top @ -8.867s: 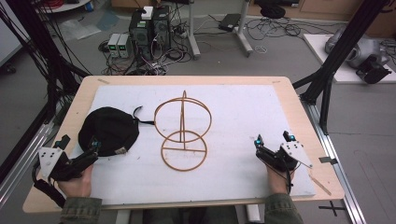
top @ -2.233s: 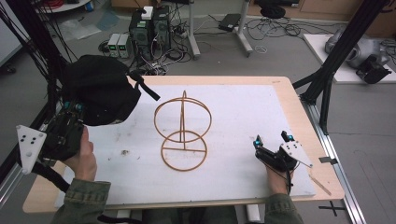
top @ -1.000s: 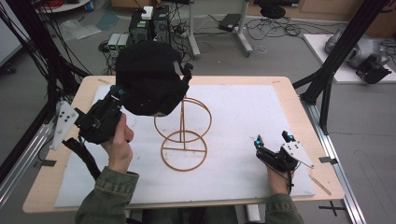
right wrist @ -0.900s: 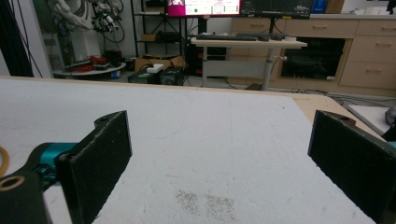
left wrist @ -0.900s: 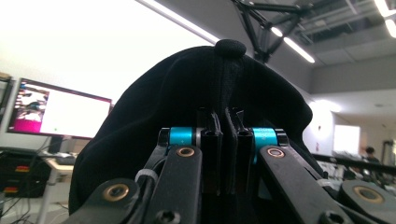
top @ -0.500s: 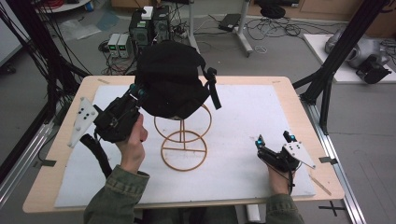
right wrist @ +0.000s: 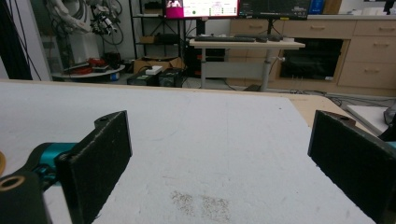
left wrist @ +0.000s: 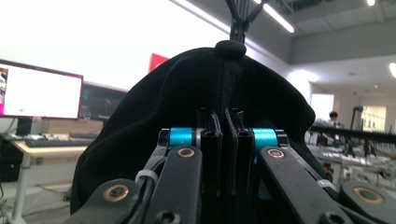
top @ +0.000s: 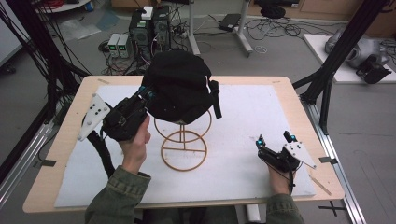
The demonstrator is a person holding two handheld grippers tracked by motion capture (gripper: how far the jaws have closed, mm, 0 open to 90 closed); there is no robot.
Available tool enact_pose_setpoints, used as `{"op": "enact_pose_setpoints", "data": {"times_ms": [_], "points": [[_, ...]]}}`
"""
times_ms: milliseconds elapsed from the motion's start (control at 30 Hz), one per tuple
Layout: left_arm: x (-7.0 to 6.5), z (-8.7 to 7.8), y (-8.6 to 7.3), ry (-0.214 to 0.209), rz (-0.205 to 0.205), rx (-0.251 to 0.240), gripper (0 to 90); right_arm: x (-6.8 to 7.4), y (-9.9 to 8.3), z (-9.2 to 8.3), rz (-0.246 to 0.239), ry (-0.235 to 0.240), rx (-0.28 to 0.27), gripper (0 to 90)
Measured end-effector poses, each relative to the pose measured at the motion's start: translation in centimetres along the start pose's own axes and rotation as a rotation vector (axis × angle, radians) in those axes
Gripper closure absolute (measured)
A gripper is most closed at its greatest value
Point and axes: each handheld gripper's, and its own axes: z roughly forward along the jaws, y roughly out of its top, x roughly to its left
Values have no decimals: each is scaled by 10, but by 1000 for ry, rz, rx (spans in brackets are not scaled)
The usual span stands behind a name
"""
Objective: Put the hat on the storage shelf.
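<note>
A black cap (top: 180,91) sits over the top of the orange wire stand (top: 183,148) in the middle of the table. My left gripper (top: 145,93) is shut on the cap's edge at its left side; in the left gripper view the jaws pinch the black cloth (left wrist: 224,93) between them. The cap's strap (top: 215,98) hangs down on the right side. My right gripper (top: 274,139) rests on the white mat near the table's front right, open with nothing between its pads (right wrist: 100,154).
A white mat (top: 261,116) covers most of the wooden table (top: 56,154). Black frame posts (top: 334,56) stand at the right and left of the table. Computers and cables lie on the floor behind it.
My left gripper has carried the cap from the table's left, up and to the right, onto the top of the wire stand. The right gripper has stayed in place.
</note>
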Motion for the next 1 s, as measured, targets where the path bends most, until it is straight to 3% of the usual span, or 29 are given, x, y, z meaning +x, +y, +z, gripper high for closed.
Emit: {"op": "enact_pose_setpoints", "data": {"times_ms": [300, 533, 867, 1000], "points": [[3, 9, -1, -38, -29, 163, 858, 1, 0, 0, -7, 2, 2, 53], [2, 16, 0, -36, -15, 297, 857, 1, 0, 0, -3, 4, 4, 53], [-2, 20, -4, -14, 37, 416, 853, 1, 0, 1, -6, 8, 3, 53], [-5, 19, -4, -18, 50, 425, 852, 1, 0, 1, -2, 5, 5, 53]]}}
